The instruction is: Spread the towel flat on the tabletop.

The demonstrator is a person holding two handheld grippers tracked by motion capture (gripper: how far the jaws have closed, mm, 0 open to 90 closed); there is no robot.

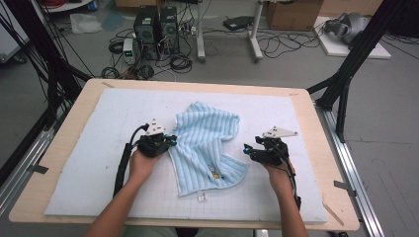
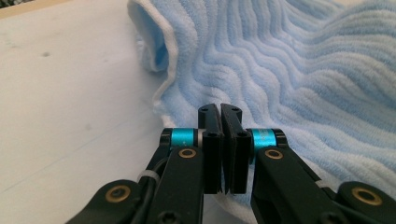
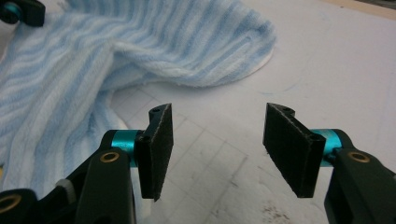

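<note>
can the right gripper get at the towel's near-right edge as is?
Probably yes. The right gripper stands open over bare mat, and the towel edge lies just ahead of its jaws with nothing between. The left gripper, shut at the towel's far side, is out of the way.

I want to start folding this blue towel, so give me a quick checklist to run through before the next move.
1. Left gripper jaws shut at the towel edge: ok.
2. Towel fabric actually pinched between the left jaws: cannot tell.
3. Right gripper jaws open, nothing between them: ok.
4. Right gripper at the towel's edge: not ok, it stands short of it over the mat.
5. Towel lying flat: not ok, it is bunched and creased.
</note>
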